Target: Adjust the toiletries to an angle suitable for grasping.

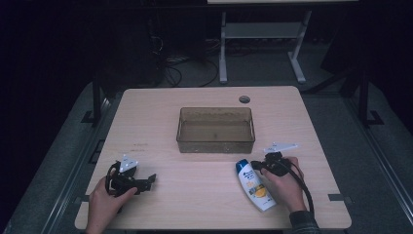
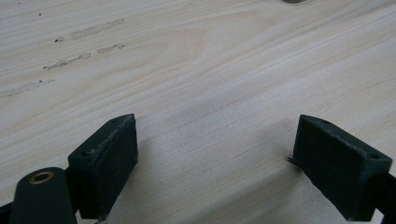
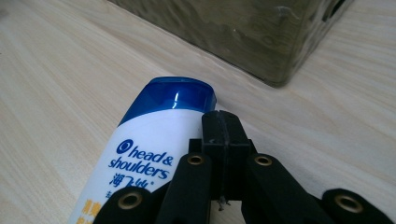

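Note:
A white shampoo bottle [image 1: 254,184] with a blue cap lies flat on the wooden table [image 1: 204,195], cap toward the bin. In the right gripper view the bottle [image 3: 149,140] fills the lower left, and my right gripper [image 3: 223,126] rests shut beside its cap end, nothing between the pads. In the high view the right gripper [image 1: 258,166] sits just right of the cap. My left gripper [image 1: 152,179] lies near the table's front left; in its own view the left gripper [image 2: 215,149] stands open over bare wood.
A translucent brown plastic bin [image 1: 215,129] stands in the middle of the table, its corner [image 3: 280,46] close ahead of the right gripper. A round cable hole [image 1: 244,99] marks the far edge. Desk legs and cables lie on the dark floor beyond.

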A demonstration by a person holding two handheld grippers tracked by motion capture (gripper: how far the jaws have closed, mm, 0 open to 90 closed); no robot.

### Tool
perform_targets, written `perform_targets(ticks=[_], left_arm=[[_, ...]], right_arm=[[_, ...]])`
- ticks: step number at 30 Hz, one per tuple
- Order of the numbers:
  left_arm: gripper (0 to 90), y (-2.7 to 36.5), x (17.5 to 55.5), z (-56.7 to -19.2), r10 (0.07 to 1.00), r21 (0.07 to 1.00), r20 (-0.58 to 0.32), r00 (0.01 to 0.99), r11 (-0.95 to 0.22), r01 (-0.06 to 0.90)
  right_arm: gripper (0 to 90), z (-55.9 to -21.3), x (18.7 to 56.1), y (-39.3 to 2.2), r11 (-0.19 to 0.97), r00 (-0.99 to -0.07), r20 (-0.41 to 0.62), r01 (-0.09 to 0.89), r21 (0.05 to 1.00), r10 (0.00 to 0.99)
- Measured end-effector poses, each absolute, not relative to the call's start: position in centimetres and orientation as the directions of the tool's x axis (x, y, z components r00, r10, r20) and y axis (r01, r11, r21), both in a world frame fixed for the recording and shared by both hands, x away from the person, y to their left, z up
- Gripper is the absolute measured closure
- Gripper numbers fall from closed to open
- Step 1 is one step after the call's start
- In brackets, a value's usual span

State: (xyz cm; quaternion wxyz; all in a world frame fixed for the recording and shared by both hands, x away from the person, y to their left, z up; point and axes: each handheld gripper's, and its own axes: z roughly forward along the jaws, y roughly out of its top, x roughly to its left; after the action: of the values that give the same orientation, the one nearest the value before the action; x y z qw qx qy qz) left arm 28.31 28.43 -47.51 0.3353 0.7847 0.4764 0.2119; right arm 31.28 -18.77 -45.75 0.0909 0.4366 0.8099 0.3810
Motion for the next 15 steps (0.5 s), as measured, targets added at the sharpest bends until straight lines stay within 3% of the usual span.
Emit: perform_targets(ticks=[7,15], left_arm=[[12.8,28.43,28.31,-47.51,0.890,0.728,0.013,0.456,-0.321,0.606],[12.8,28.44,28.32,-47.51,0.890,0.728,0.012,0.456,-0.321,0.606]], right_arm=[[89.4,-45.59,31.12,-18.80,0.315,-0.597,0.201,0.644,0.697,0.777],[66.3,-44.96,30.48,-19.44,0.270,-0.568,0.210,0.643,0.716,0.796]])
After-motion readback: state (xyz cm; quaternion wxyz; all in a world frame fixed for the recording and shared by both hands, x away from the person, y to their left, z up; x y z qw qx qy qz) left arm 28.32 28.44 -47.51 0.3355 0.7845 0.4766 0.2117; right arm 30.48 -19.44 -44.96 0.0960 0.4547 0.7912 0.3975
